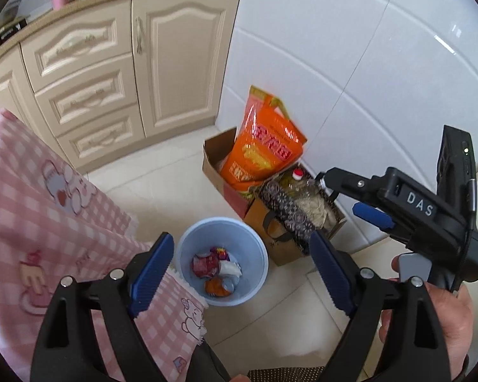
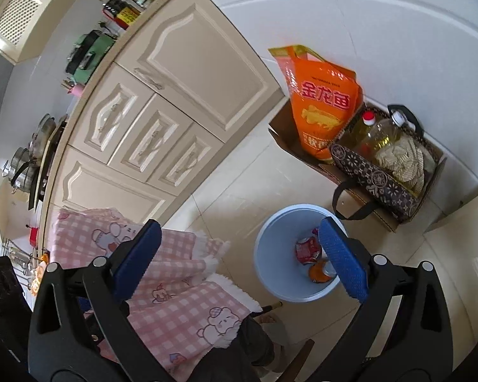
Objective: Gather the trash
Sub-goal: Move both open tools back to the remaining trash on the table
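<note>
A light blue bin (image 1: 255, 251) stands on the tiled floor below me, also in the right wrist view as the bin (image 2: 271, 254). Inside lie a red wrapper (image 1: 204, 264), a white crumpled piece (image 1: 229, 269) and an orange wrapper (image 1: 216, 288); the right wrist view shows the red wrapper (image 2: 307, 248) and orange wrapper (image 2: 320, 272). My left gripper (image 1: 239, 273) hangs open over the bin, nothing between its blue pads. My right gripper (image 2: 239, 261) is wide open and empty, above the bin's left edge. The right gripper (image 1: 363, 197) also shows at the right of the left wrist view.
A pink checked tablecloth (image 1: 47, 210) hangs off a table edge left of the bin. Behind the bin a cardboard box (image 1: 216, 159) holds an orange rice bag (image 1: 264, 149), and a patterned bag (image 2: 379, 178) holds oil bottles. Cream cabinets (image 1: 111, 73) line the back; a white tiled wall is at right.
</note>
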Tool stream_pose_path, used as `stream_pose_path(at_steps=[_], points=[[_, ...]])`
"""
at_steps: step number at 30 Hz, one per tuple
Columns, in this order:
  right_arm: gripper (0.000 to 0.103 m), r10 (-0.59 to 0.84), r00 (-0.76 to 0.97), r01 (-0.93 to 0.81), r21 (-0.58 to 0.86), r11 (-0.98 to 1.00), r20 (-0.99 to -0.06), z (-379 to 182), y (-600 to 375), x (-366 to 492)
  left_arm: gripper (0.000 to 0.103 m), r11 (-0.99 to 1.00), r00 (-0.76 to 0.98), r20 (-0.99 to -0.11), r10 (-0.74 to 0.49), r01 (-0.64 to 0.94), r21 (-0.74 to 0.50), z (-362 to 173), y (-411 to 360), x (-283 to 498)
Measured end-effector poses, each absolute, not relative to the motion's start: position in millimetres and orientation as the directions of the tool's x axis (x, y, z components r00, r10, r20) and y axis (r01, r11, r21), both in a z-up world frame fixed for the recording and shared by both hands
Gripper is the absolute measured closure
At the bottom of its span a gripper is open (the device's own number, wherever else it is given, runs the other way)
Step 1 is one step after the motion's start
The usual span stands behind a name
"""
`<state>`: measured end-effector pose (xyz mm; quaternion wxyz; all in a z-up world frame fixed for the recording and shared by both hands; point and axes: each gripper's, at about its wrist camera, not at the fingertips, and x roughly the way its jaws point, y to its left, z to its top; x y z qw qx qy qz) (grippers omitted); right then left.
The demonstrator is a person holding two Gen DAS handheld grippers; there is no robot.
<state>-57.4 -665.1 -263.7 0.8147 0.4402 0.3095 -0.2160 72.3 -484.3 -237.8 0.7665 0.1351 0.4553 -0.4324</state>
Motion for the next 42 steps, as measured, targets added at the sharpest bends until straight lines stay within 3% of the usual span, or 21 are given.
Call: stream_pose_path(at_steps=[15,28,42], points=[[0.006,-0.117,0.802,0.509,0.569,0.646,-0.585,-170.3,-618.5,-45.7,0.018,0.597,0.327,-0.691,-0.645,0.780,-0.189,-157.5,-428.1,64.1],[0.006,-0.016,0.871,0.312,0.527,0.791,-0.492,-95.9,-526.4,-2.9,0.017,0.694,0.491,-0.579,-0.651,0.694,-0.193,-96.1,-320.6,76.9],[0.006,0.225,0.849,0.019,0.453,0.891,-0.477,-61.5,-392.8,83.9,0.016,0.889,0.749,-0.496,-0.440,0.439,-0.126,-64.0,-153.0,111.3]])
